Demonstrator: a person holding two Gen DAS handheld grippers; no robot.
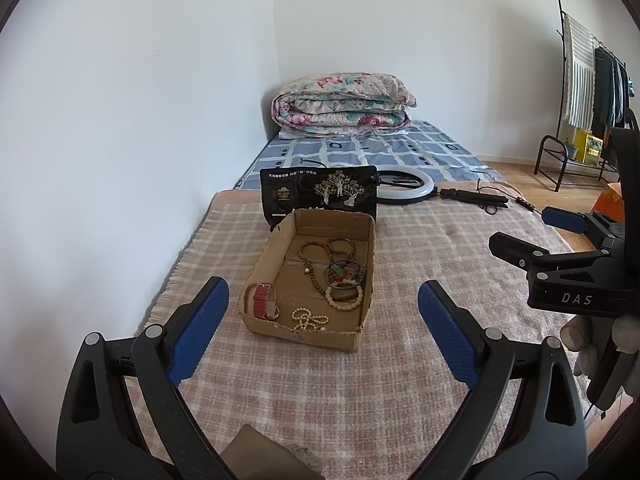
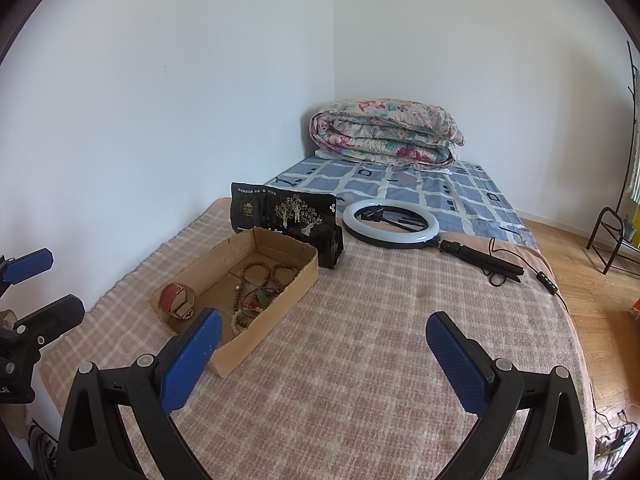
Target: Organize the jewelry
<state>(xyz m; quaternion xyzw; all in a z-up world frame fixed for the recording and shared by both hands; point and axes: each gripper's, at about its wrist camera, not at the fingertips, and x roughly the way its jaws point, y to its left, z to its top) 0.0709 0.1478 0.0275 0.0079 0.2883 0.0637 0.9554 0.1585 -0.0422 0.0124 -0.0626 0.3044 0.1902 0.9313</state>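
Observation:
A shallow cardboard box (image 1: 362,236) (image 2: 280,308) sits on the pink checked blanket. Inside lie a red-strapped watch (image 1: 264,300) (image 2: 176,300), brown bead strands (image 1: 328,250) (image 2: 264,272), a cream bead bracelet (image 1: 344,298), a pale bead string (image 1: 308,320) and a hoop with green and red bits (image 1: 344,274) (image 2: 258,298). My left gripper (image 1: 324,308) is open, close in front of the box, with nothing in it. My right gripper (image 2: 324,340) is open over the blanket right of the box, and shows at the right edge of the left wrist view (image 1: 524,232).
A black printed pouch (image 1: 320,192) (image 2: 288,216) stands behind the box. A ring light (image 2: 390,222) with stand and cable lies further back right. A folded floral quilt (image 1: 344,104) lies on the blue sheet. Clothes rack (image 1: 592,92) and wooden floor are at right.

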